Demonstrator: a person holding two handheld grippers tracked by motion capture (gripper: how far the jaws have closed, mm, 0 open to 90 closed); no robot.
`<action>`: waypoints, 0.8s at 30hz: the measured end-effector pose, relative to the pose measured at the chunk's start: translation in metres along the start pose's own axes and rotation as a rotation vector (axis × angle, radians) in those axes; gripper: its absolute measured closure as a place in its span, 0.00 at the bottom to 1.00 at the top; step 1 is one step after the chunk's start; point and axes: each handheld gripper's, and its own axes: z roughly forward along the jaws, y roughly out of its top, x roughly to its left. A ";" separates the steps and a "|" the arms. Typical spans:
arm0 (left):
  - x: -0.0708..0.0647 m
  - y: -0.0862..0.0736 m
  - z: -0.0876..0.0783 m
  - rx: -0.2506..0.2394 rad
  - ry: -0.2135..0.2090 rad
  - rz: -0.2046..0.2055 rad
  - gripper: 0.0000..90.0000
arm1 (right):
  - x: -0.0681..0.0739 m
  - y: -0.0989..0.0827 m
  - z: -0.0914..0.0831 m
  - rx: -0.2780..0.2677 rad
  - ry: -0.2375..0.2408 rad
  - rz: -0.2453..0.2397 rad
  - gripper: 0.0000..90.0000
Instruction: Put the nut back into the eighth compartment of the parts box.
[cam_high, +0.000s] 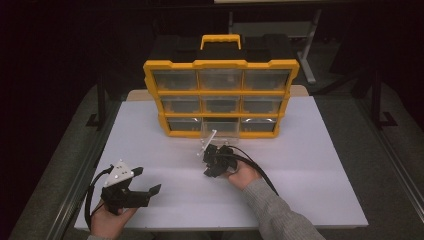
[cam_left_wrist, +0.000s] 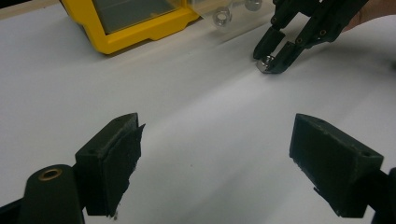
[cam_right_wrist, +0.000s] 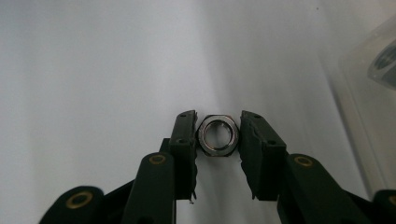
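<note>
- The left hand-held gripper (cam_high: 145, 181) sits low at the near left corner of the white desk (cam_high: 310, 190), held from below by the person's left hand (cam_high: 111, 221). A grey three-cornered plate tops it and a black cable loops off its left side.
- In the left gripper view its two black jaws stand spread wide, with nothing between them but bare desk surface.
- Behind the middle of the desk stands a yellow and black organiser case (cam_high: 220, 95) with a yellow carry handle and three rows of three clear drawers.
- The bottom middle drawer (cam_high: 210, 136) is drawn out toward the person; in the left gripper view it holds at least two loose metal nuts (cam_left_wrist: 221, 17).
- Just in front of that drawer, the right hand-held gripper (cam_high: 206, 159) points down at the desk, held by the right hand (cam_high: 243, 172) in a grey sleeve (cam_high: 280, 212), its cable arching to the right.
- In the right gripper view its jaws are pinching a silver hexagonal nut (cam_right_wrist: 218, 135), one pad against each of two opposite flats, the hole facing the camera.
- The left gripper view shows the same nut (cam_left_wrist: 266, 63) at the jaw tips, low against the desk surface; whether it rests on the desk or is just lifted off it, I cannot tell.
- The two hand-held grippers are well apart.
</note>
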 end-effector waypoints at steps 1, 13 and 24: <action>0.000 0.000 0.000 0.003 0.001 0.004 0.18 | 0.000 0.000 0.000 0.001 0.000 -0.001 0.74; 0.000 0.000 0.001 -0.004 -0.004 -0.004 0.18 | -0.003 0.000 0.000 0.003 0.016 -0.011 0.74; 0.001 0.000 0.000 -0.003 0.002 -0.007 0.18 | -0.005 0.000 0.000 0.000 0.034 -0.001 0.74</action>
